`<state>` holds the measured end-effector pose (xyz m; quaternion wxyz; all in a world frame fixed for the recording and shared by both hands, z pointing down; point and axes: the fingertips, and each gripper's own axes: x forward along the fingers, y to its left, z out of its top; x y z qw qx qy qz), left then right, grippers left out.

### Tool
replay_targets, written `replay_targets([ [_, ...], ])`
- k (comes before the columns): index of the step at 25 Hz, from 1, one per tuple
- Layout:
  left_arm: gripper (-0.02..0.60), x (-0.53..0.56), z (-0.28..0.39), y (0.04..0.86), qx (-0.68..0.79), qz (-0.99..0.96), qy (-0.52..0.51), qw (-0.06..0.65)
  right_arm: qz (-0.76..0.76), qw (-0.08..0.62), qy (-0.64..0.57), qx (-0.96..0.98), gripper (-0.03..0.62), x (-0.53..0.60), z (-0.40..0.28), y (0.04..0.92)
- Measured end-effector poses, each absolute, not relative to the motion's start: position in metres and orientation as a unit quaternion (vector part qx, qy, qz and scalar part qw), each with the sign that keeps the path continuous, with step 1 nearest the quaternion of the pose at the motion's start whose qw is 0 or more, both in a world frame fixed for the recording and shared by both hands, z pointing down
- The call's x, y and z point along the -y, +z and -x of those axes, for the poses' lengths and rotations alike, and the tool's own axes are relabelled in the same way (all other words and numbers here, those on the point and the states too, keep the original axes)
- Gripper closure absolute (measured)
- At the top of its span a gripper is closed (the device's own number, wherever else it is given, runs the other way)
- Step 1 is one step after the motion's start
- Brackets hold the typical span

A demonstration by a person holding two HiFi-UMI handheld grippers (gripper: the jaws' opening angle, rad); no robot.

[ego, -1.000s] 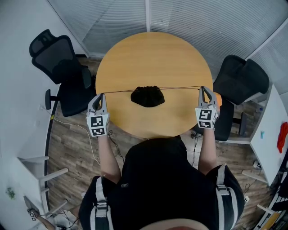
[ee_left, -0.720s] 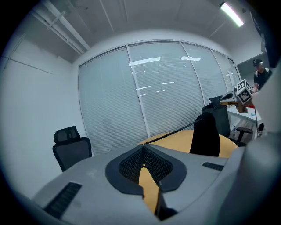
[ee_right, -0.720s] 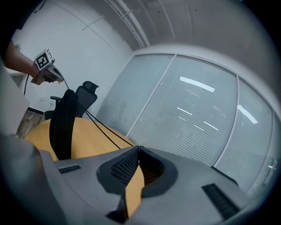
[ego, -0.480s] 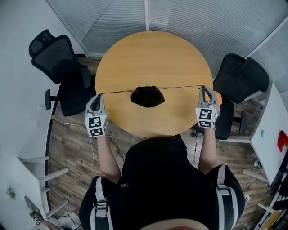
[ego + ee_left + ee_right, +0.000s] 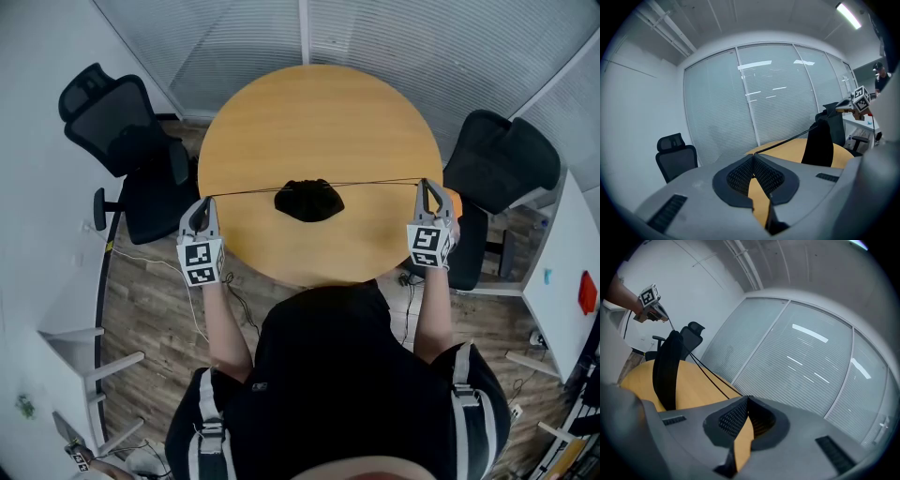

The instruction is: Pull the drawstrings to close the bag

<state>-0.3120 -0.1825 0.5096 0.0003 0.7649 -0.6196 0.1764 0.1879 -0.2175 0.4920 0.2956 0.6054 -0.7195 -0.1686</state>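
A small black drawstring bag sits gathered at the middle front of the round wooden table. Thin black drawstrings run taut from its mouth out to both sides. My left gripper is shut on the left string end at the table's left edge; the string leaves its tips toward the bag. My right gripper is shut on the right string end at the table's right edge; two strands run from its tips to the bag.
Black office chairs stand at the left and right of the table. Glass walls with blinds lie behind. A white desk stands at the far right. Wood floor with a cable lies below.
The bag has bunched slightly tighter and shifted a little right. Both grippers hold almost still with the strings taut.
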Motion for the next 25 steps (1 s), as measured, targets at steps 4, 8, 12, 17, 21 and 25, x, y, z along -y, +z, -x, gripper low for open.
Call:
replay_targets([
  [4, 0.565, 0.1818, 0.3134, 0.5137, 0.621, -0.763, 0.181, 0.004, -0.604, 0.299, -0.167, 0.720, 0.536, 0.2181, -0.1884, 0.4934],
  [8, 0.566, 0.1822, 0.3145, 0.5133, 0.620, -0.763, 0.180, 0.003, -0.604, 0.298, -0.166, 0.720, 0.536, 0.2193, -0.1859, 0.4927],
  [12, 0.565, 0.1811, 0.3153, 0.5135, 0.621, -0.763, 0.180, 0.002, -0.602, 0.302, -0.172, 0.719, 0.536, 0.2189, -0.1845, 0.4928],
  [17, 0.565, 0.1818, 0.3154, 0.5154, 0.620, -0.763, 0.182, 0.005, -0.599, 0.306, -0.174, 0.719, 0.536, 0.2214, -0.1849, 0.4947],
  [21, 0.565, 0.1823, 0.3156, 0.5171, 0.618, -0.764, 0.184, 0.004, -0.597, 0.309, -0.175, 0.719, 0.536, 0.2225, -0.1851, 0.4974],
  [25, 0.565, 0.1850, 0.3154, 0.5155, 0.616, -0.765, 0.186, 0.002, -0.596, 0.311, -0.175, 0.719, 0.536, 0.2252, -0.1856, 0.4985],
])
